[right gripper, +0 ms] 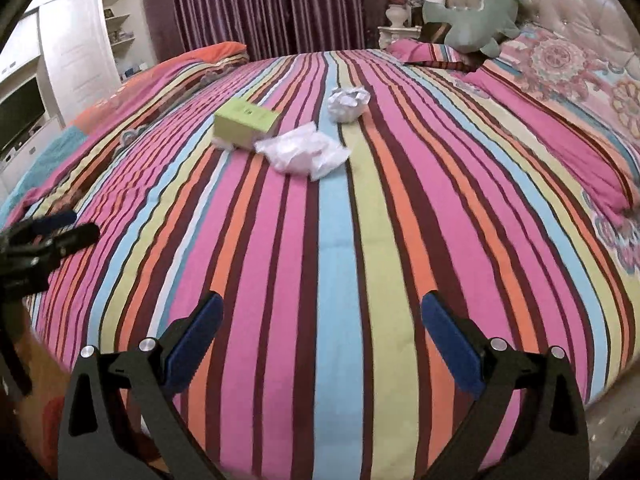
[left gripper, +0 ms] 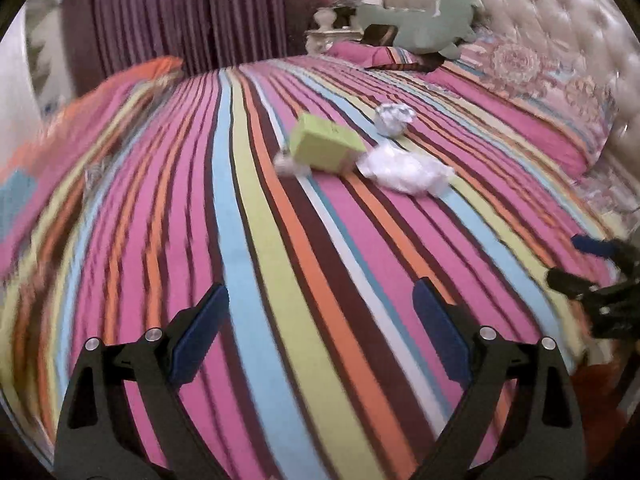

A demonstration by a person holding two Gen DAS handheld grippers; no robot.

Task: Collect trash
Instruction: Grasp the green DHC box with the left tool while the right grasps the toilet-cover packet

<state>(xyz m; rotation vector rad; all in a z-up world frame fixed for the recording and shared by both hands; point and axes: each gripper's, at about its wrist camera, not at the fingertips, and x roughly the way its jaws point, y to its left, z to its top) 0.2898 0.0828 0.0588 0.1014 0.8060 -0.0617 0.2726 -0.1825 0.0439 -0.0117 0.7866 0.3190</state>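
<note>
- The left tongs (left gripper: 320, 320) hang above the near part of the bed (left gripper: 280, 280), their blue-padded fingers spread wide with nothing but striped cover between them.
- The right tongs (right gripper: 322, 324) are likewise agape and empty over the bed's near edge; in the left wrist view they show as a dark shape at the right rim, and the left tongs show at the left rim of the right wrist view.
- The trash lies together near the middle of the bed, well apart from both tongs.
- A green box (right gripper: 245, 122) lies on the stripes, with a small white scrap (left gripper: 289, 165) peeping out at its near left corner.
- A crumpled clear plastic wrapper (right gripper: 304, 151) lies just beside the box, touching or nearly touching its right end.
- A ball of crumpled paper (right gripper: 347, 103) sits a little farther back, near the wrapper but apart from it.
- A green plush toy (right gripper: 476, 16) rests at the head of the bed on a striped pillow (right gripper: 424, 54), against the tufted headboard (right gripper: 568, 4).
- Purple curtains (right gripper: 260, 4) hang behind the bed; a white cabinet (right gripper: 72, 52) stands at the left.
</note>
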